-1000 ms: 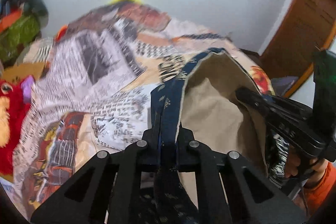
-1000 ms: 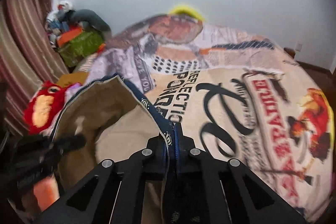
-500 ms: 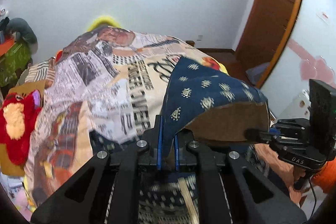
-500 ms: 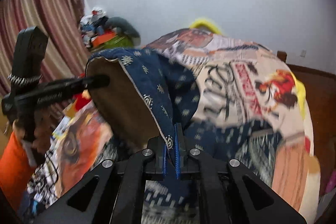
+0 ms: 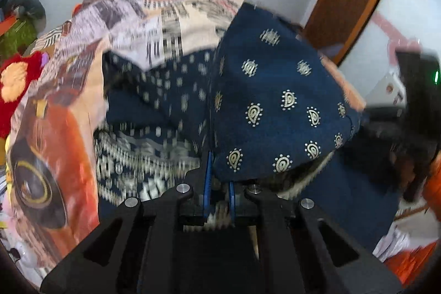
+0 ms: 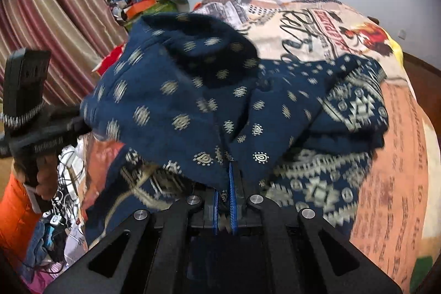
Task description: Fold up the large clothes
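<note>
Left wrist view shows the left gripper [image 5: 219, 183] clamped on an edge of the navy patterned garment [image 5: 278, 101], the cloth pinched between the blue pads [image 5: 208, 183]. Right wrist view shows the right gripper [image 6: 224, 189] pinched tight on another part of the same edge, with the other hand [image 6: 45, 178] visible at the left, gripping its tool.

A second ago the held edge stood high and turned its plain tan lining toward both cameras. Now the printed navy face is uppermost, draped as a flap over the rest of the garment, which lies spread across the printed bedspread [image 6: 399, 156] of the bed. Both hands have swept the edge across and slightly down, and the blur in both views suggests they are still travelling.

By my reading, the top layer is being carried over the lower one, so a fold is under way but not yet laid flat. The flap hangs bunched between the two grips, so it probably needs pulling taut and lowering onto the cloth beneath before either grip lets go.
</note>
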Tool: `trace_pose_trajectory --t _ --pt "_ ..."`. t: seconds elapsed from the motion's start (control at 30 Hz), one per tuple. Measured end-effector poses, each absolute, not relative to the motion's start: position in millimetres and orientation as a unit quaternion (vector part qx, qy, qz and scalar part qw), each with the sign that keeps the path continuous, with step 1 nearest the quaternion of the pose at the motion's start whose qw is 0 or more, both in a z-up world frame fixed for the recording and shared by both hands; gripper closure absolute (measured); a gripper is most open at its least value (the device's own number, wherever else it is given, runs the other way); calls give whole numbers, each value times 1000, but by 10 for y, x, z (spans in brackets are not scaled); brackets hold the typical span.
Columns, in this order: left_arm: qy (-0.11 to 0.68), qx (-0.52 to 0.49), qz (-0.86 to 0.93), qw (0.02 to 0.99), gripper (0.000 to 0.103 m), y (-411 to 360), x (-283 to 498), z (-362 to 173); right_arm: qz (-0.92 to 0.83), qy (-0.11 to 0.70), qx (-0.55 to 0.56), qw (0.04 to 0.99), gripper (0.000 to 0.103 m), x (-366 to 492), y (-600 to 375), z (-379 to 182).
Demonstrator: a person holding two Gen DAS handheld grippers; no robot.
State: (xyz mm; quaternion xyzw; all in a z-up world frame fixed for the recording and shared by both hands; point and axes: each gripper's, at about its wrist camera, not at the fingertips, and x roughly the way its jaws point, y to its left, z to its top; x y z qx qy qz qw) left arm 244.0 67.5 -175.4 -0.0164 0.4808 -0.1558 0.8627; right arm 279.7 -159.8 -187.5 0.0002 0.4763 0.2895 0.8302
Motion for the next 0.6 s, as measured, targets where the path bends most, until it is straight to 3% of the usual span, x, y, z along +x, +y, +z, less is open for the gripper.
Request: trace_pose_trajectory --t 0.3,0.37,0.5,0.6 --pt "496 -41 -103 861 93 1069 2193 -1896 257 505 1 824 98 2761 -1874 -1873" --pt "489 -48 -82 867 88 1219 2220 -1837 252 510 7 823 98 2791 -1931 -1864" --pt "478 -82 -50 873 65 1471 2421 -1782 244 509 6 826 98 2800 -2007 -1826" --pt "479 -120 -53 868 63 1564 2725 -1849 243 510 3 825 98 2816 -2007 -1827"
